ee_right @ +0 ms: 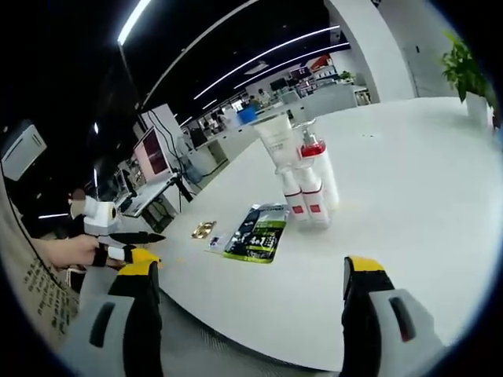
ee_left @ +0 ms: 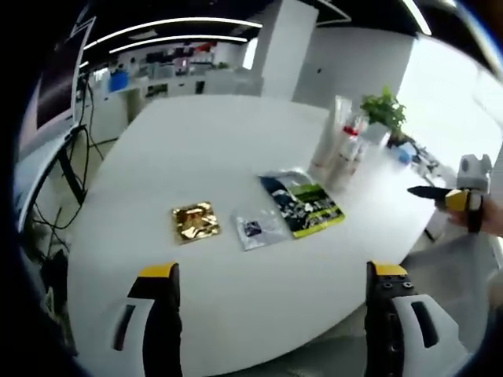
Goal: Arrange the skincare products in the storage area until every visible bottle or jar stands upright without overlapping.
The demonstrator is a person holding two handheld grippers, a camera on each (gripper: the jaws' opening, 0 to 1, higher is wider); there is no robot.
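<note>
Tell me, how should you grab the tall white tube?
Probably by its wide upper body, coming level from the open table side. The white tube stands upright, tallest in the cluster, while the red-labelled bottles crowd its lower part, so fingers fit best up high.

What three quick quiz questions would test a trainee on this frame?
1. True or false: the bottles stand upright on the table.
2. Which lies nearest the bottles: A gold packet, B clear sachet, C green packet?
3. Fill in: both grippers' jaws are ____, holding nothing.

Key: 1 true; 2 C; 3 open. The left gripper and right gripper hover short of the table edge.
</note>
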